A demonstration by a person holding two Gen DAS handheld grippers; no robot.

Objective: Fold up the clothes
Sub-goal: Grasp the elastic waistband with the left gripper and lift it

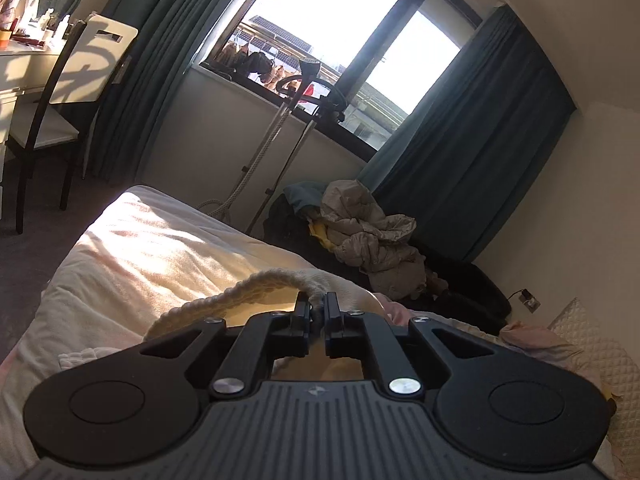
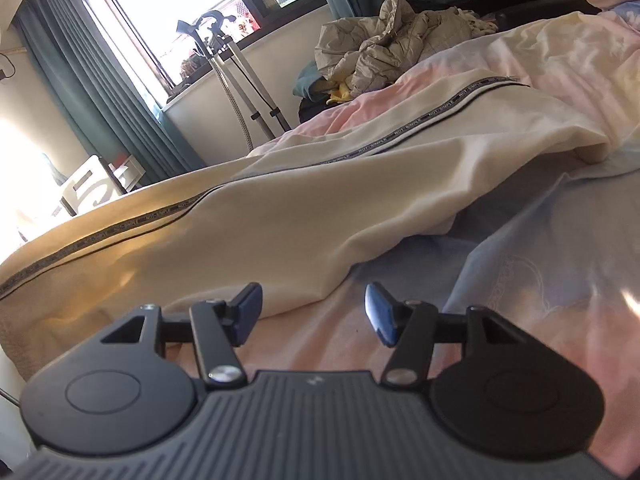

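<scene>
Here, in the left wrist view, the left tool (image 1: 317,312) is clamped on the ribbed cream hem (image 1: 256,286) of a garment, lifted off the bed (image 1: 132,248). The bed's pale cover lies in strong sunlight toward 10 o'clock. At 12 o'clock a wide window (image 1: 320,28) sits between teal curtains (image 1: 472,152), with a garment steamer (image 1: 292,92) standing under it. A chair (image 1: 64,92) and a cluttered worktop (image 1: 20,52) are at 10 o'clock. At 2 o'clock a grey jacket (image 1: 372,232) is heaped on what may be a dark seat, too shadowed to tell.

In the right wrist view, the right tool (image 2: 314,314) stands open just above the bed sheet (image 2: 540,260), nothing between its blue pads (image 2: 380,316). The cream garment (image 2: 280,208), with a dark lettered stripe (image 2: 400,140), lies spread across the bed from 9 o'clock to 2 o'clock, its near edge just beyond the fingertips. The jacket pile (image 2: 392,40) lies at 12 o'clock, the steamer pole (image 2: 224,68) and window (image 2: 168,0) at 11 o'clock.
</scene>
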